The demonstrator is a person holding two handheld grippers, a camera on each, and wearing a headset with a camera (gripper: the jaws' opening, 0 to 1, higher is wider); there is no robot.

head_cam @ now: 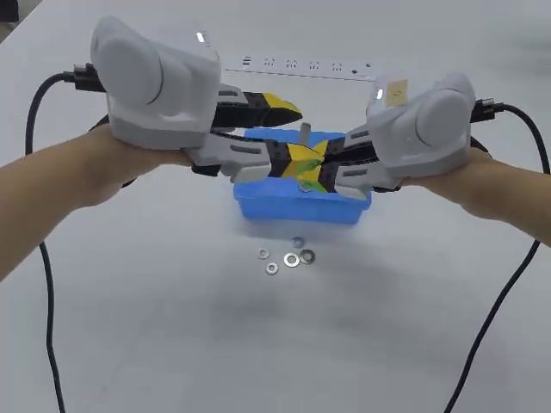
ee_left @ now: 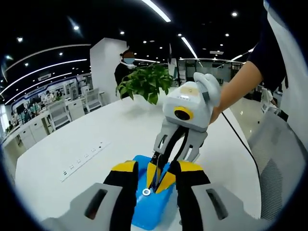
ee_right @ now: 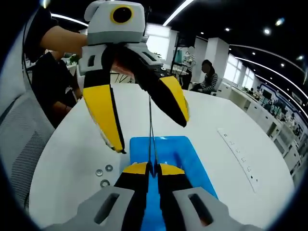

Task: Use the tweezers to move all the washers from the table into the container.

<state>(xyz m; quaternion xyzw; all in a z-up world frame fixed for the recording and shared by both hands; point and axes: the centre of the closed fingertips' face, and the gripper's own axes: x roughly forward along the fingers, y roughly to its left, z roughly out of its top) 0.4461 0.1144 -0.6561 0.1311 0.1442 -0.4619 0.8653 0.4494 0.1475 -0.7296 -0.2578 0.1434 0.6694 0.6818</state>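
Head view: both grippers were held over the blue container [head_cam: 297, 211] mid-surface, fingers pointing at each other. Left gripper [head_cam: 297, 133] came in from the left, right gripper [head_cam: 317, 170] from the right, each held in a hand.

Right gripper fingers were pressed together, clamped on the tweezers [ee_right: 150, 139]. In the right gripper view they were a thin dark line running forward from the yellow fingertips, over the container.

Left gripper fingers were apart and gripped nothing. In the right gripper view they spread wide to either side of the tweezers; in the left gripper view the tweezers sat in the gap between them.

In the left gripper view one washer [ee_left: 147, 192] sat at the tweezers' tip, above the container's near edge. Cannot tell if it was pinched or just resting against the tip.

Loose washers [head_cam: 291, 259] lay in a small cluster on the white surface [head_cam: 172, 327], just in front of the container on the person's side, outside it. In the right gripper view they lay left of the container.

Container contents could not be made out; the grippers covered most of it.

A white power strip [head_cam: 297, 65] lay on the surface beyond the container, well apart from it. Black cables ran back from both grippers.
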